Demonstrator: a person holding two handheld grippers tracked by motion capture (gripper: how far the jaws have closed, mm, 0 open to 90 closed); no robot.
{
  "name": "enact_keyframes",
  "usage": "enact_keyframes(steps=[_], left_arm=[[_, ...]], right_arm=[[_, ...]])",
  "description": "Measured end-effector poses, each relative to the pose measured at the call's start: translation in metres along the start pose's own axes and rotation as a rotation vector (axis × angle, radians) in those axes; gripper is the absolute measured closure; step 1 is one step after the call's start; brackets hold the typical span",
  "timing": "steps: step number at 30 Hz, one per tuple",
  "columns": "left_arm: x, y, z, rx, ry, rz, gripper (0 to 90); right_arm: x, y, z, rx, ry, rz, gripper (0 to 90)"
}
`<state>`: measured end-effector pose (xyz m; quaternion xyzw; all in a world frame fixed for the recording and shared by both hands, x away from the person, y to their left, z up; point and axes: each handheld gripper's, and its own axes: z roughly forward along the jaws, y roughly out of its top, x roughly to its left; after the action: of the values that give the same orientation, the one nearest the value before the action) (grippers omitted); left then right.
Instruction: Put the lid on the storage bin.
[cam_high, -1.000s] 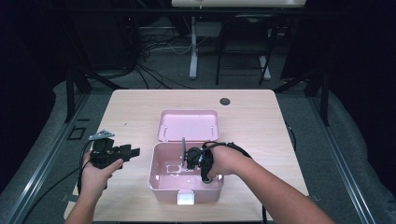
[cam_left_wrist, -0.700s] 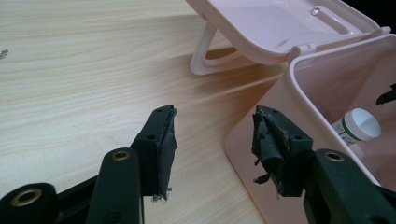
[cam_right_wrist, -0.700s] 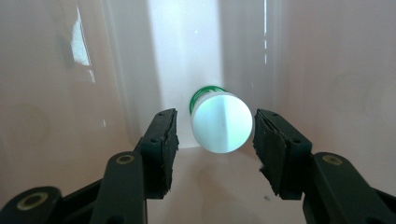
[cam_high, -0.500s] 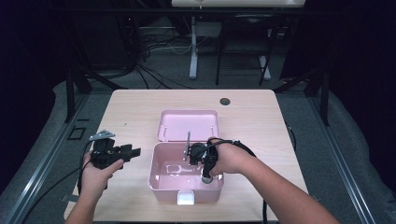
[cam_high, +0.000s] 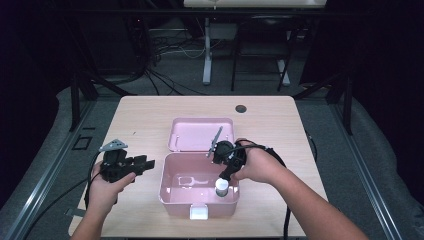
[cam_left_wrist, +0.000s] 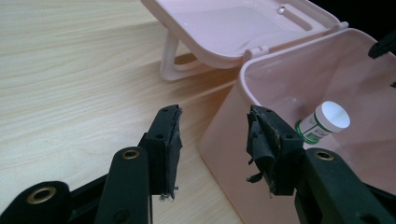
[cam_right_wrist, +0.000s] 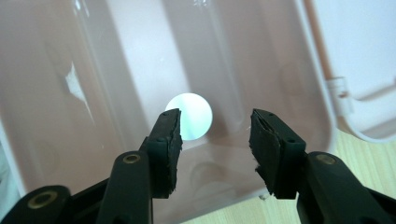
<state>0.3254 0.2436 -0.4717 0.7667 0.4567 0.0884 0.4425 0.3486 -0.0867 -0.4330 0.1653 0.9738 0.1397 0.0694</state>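
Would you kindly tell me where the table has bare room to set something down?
The far strip between the open lid and the dark hole is free, as are both far corners. It is crowded around the pink box, flanked by the left tool and right tool.

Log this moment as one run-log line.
right claw: open, closing, empty, above bottle | white-capped bottle: upright in pink box | lid: open | left claw: open, closing, empty, beside box
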Motion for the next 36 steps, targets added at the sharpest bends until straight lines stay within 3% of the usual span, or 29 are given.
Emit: enact_keyframes(steps=[6,19,23,28,36], left_arm=[[-0.008,0.002,-0.001,-0.007,-0.011,0.019,54.4],[-0.024,0.006,-0.002,0.009,-0.036,0.104,62.0],[-0.027,0.006,-0.001,0.014,-0.046,0.112,63.2],[-0.032,0.005,0.002,0.025,-0.06,0.132,66.1],[-0.039,0.003,0.006,0.041,-0.034,0.17,72.1]], right_arm=[[-0.006,-0.003,-0.007,-0.036,-0.022,0.048,54.5],[-0.022,-0.016,-0.016,-0.114,-0.057,0.224,56.6],[-0.027,-0.021,-0.018,-0.132,-0.08,0.266,59.1],[-0.034,-0.027,-0.024,-0.196,-0.094,0.335,62.6],[-0.045,-0.037,-0.024,-0.23,-0.113,0.409,65.5]])
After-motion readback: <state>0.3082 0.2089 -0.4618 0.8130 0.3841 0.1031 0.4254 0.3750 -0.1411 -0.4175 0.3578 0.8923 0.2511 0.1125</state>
